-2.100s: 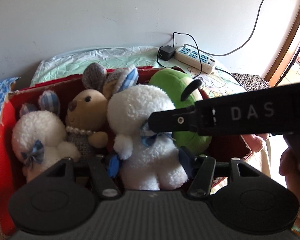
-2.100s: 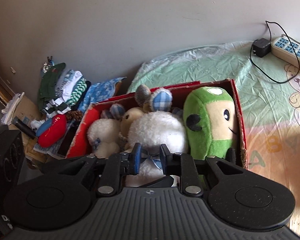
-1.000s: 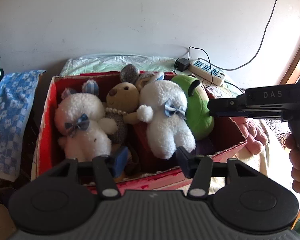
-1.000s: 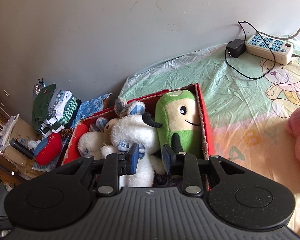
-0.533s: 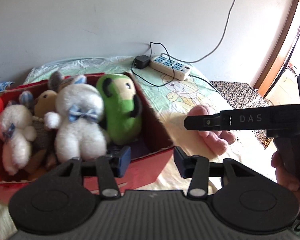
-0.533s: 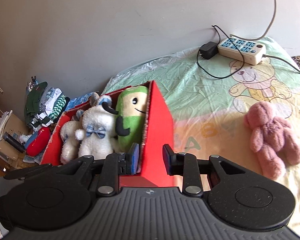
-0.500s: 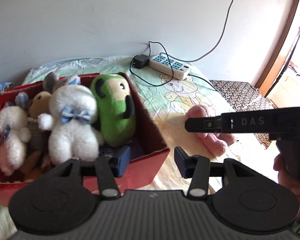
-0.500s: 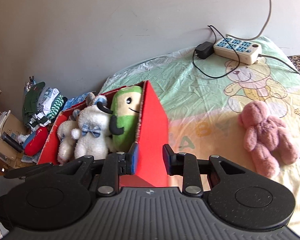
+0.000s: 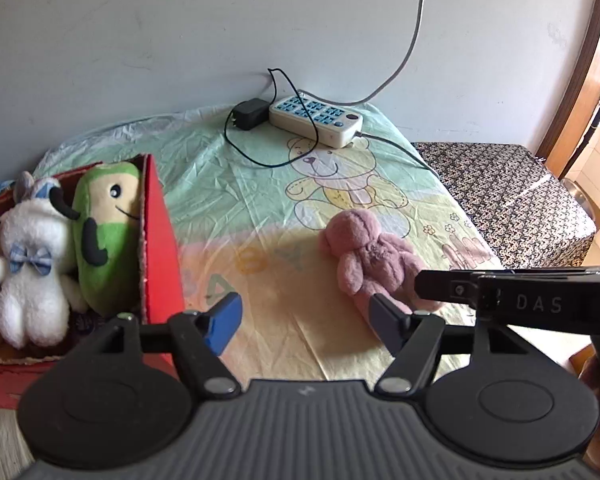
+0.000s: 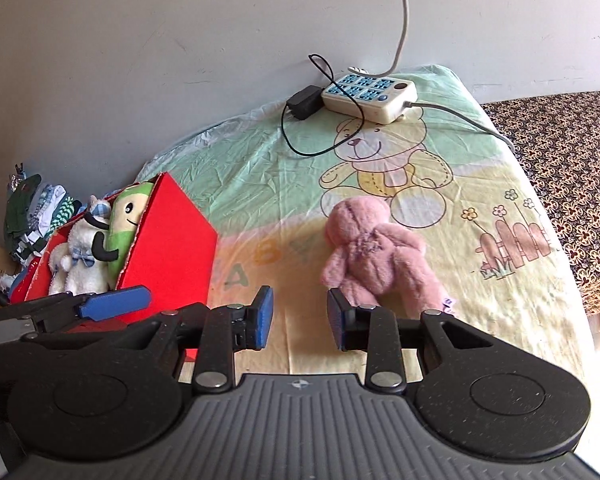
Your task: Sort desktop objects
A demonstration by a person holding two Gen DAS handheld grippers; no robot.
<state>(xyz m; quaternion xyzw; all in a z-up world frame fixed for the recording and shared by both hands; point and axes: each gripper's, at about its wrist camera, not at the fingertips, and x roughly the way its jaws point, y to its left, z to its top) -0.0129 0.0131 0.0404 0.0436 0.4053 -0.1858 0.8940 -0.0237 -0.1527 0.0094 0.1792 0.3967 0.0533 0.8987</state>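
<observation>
Reading "DAS" along right gripper (image 9: 440, 290), sideways.

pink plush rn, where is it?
The pink plush lies loose on the bear-print sheet, outside and to the right of the red box, just ahead of the open right claw; the left wrist view shows it centre-right.

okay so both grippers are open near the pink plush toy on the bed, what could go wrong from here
The pink plush toy is soft and limp, so the open right gripper may pinch only a leg and let it dangle or slip. The left gripper sits close alongside, so the two could bump. The red box already looks packed with toys, leaving little room for another.
</observation>
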